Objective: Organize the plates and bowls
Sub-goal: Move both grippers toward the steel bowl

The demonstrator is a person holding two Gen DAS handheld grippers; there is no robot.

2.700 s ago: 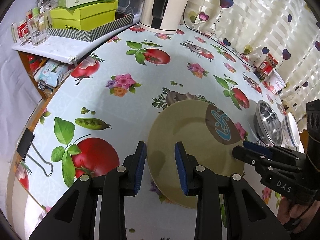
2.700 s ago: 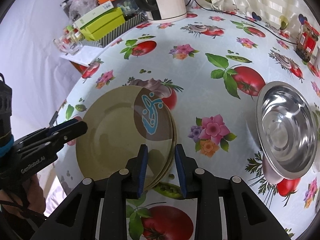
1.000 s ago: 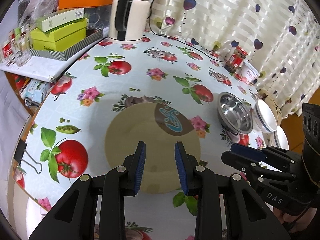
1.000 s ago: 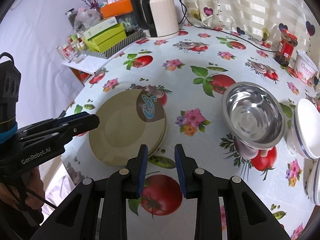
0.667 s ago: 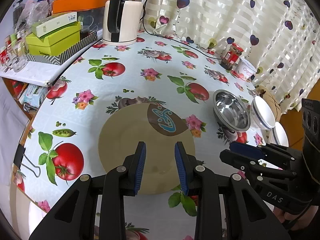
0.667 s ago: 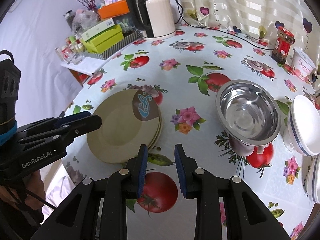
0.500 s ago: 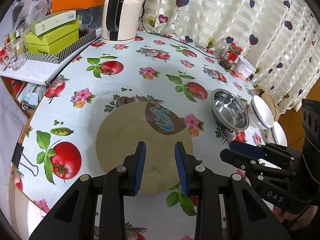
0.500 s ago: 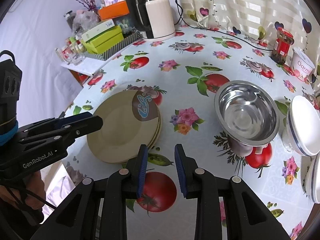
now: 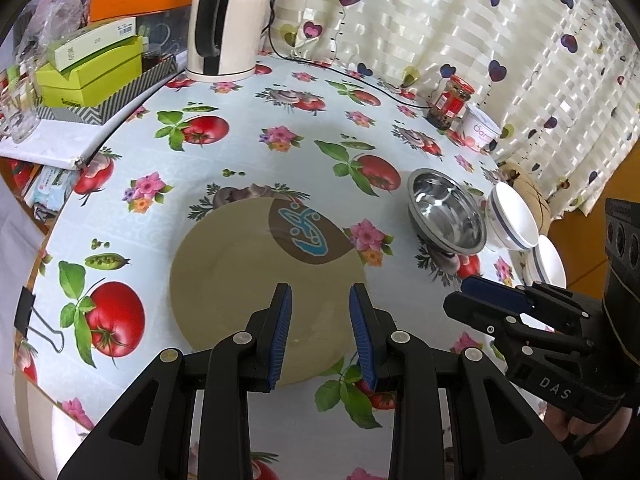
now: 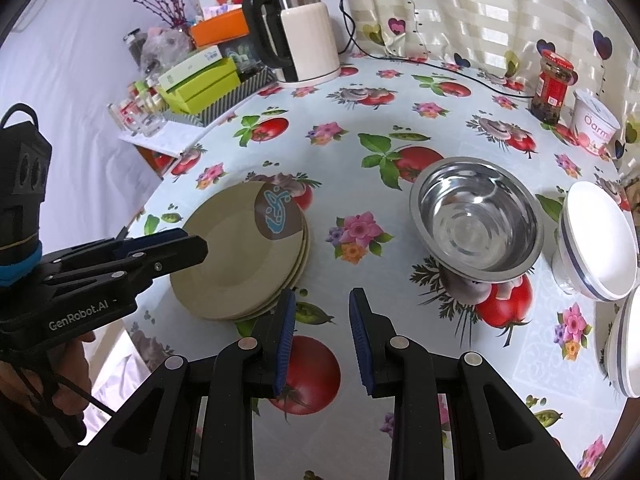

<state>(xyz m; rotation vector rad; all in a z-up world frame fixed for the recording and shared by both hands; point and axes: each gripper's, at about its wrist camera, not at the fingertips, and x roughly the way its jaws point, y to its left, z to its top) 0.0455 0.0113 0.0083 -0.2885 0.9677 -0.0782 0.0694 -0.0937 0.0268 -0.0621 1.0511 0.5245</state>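
- Left gripper [image 9: 320, 330]: jaws apart with nothing between the pads, poised above the near part of the stack of tan plates [image 9: 256, 280]; no contact visible.
- Right gripper [image 10: 322, 336]: jaws apart, empty, hanging over bare tablecloth [image 10: 360, 92], just off the near-right rim of that same stack.
- Steel bowl [image 10: 476, 222]: ahead and to the right of the right tongs, upright, mouth up, resting directly on the cloth; well apart from the left tongs, with the plates lying between.
- White bowl with a blue band [image 10: 598, 240]: farther right again, just beside the steel bowl, tilted toward it; touching or not cannot be told.
- More white crockery [image 10: 624, 344] at the far right edge, only partly in view.
- Judged nearer hand for any bowl: the right one, plainly; the left sits on the plate side.
- No long axis to line up on: round rim, so any approach across the near edge likely serves, one jaw inside the wall and one outside.
- Judged next: swing right tongs forward-right to the steel bowl's near rim.
- Kettle [image 10: 308, 36], jar [image 10: 554, 86] and tub [image 10: 596, 128] beyond, clear of that path.
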